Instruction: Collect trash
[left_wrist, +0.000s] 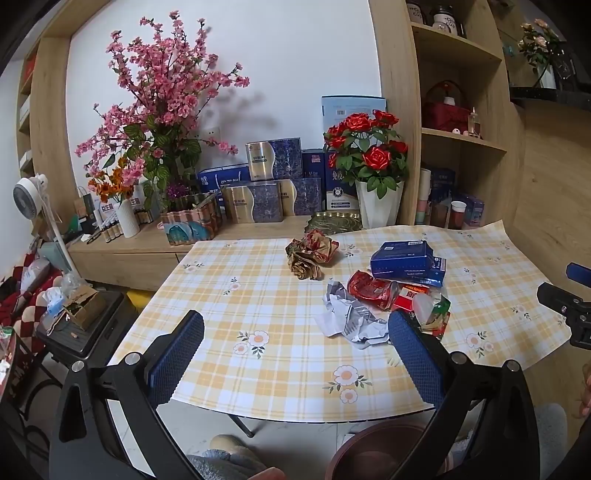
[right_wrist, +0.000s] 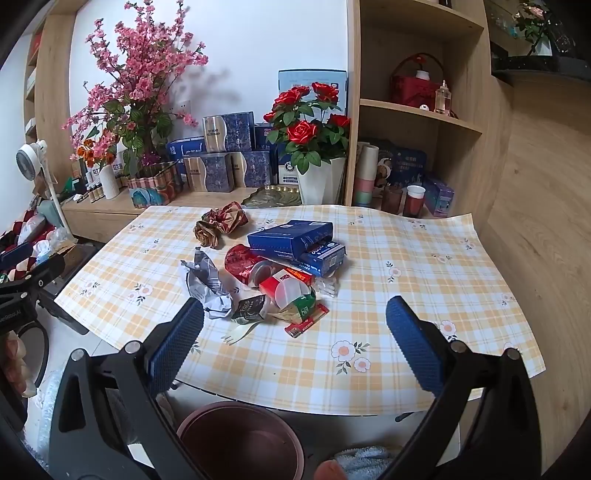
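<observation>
Where trash piles — two blue boxes (right_wrist: 295, 236), one crushed can (right_wrist: 245, 266).

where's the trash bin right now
The brown bin sits on the floor below the table's near edge, bottom centre in the right wrist view, empty.

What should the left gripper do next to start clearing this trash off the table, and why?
Probably ease the left gripper forward over the crumpled white paper and close on it. Its jaws stand open and empty, the paper is the piece lying nearest its fingers, and nothing sits on top of it. The brown bin waits on the floor below the table edge for the drop.
</observation>
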